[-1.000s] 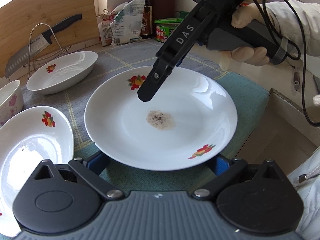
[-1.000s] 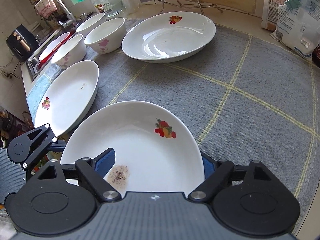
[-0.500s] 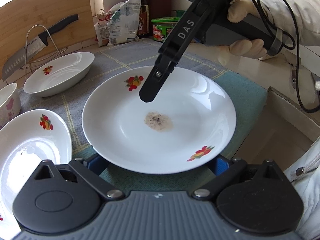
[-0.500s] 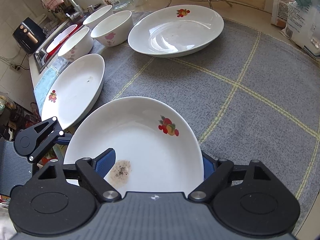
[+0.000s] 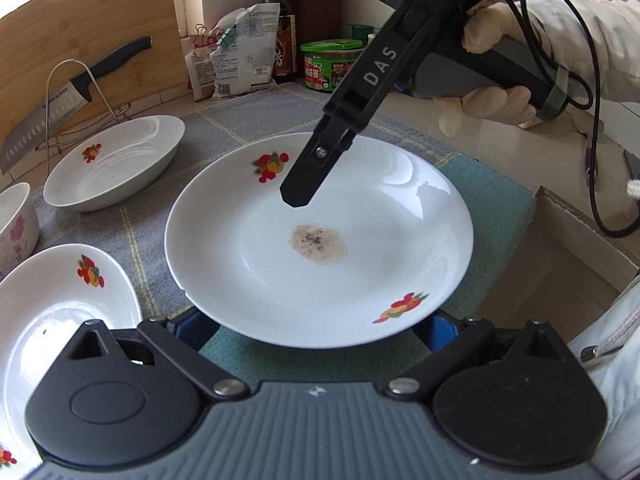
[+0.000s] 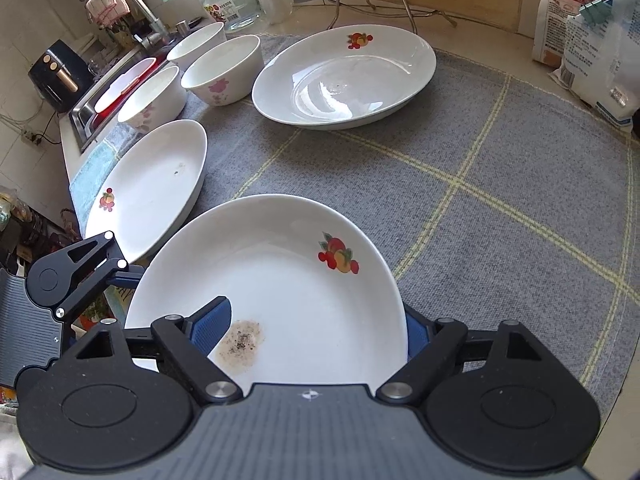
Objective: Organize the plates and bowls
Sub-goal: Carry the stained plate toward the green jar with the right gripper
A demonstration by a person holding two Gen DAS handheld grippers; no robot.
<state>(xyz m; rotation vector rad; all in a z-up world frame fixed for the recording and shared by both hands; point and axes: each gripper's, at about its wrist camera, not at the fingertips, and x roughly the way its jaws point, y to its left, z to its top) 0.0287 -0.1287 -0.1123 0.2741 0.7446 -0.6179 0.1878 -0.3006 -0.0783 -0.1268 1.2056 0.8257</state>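
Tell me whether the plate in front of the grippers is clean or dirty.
Dirty. The plate has a brownish speckled residue patch near its centre; the rest of its white surface looks clean.

left wrist: close, angled down | right wrist: steeper | shared: stained plate (image 5: 316, 248) (image 6: 280, 280)
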